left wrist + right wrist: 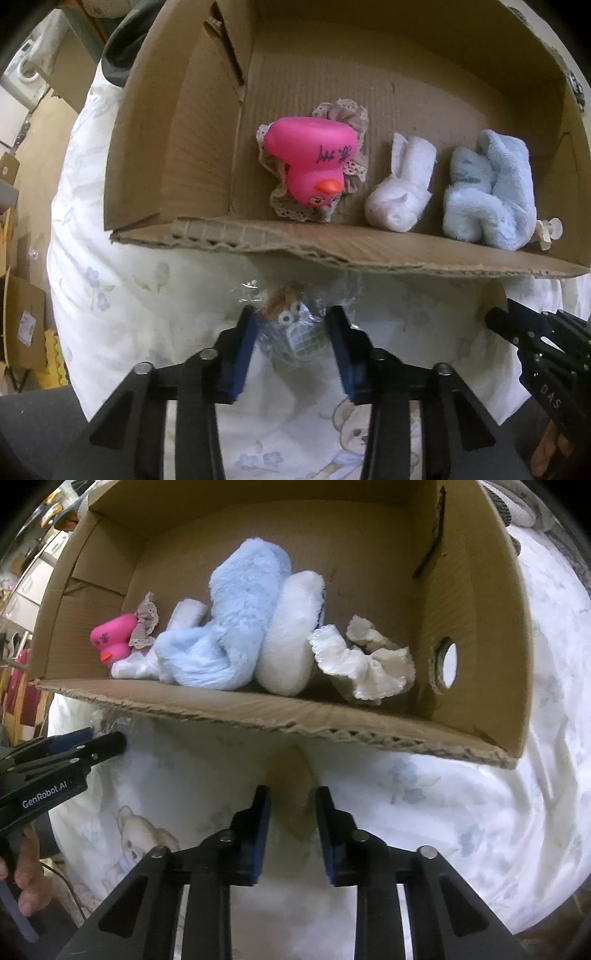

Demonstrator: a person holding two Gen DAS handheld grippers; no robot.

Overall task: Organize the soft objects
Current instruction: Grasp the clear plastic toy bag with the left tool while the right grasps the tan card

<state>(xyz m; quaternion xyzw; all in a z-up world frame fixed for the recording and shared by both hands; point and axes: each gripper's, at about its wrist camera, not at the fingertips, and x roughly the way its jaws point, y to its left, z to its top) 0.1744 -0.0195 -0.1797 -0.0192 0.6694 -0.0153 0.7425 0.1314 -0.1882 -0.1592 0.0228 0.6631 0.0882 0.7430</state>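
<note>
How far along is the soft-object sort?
Mostly done: the pink duck, blue plush, white plush and frilly cloths already sit in the cardboard box. In hand: the left gripper grips a plastic-wrapped toy; the right gripper pinches a beige piece. Left: both go in.

Back half of the cardboard box floor is wide open; pink duck, white sock and blue plush crowd the front wall.
</note>
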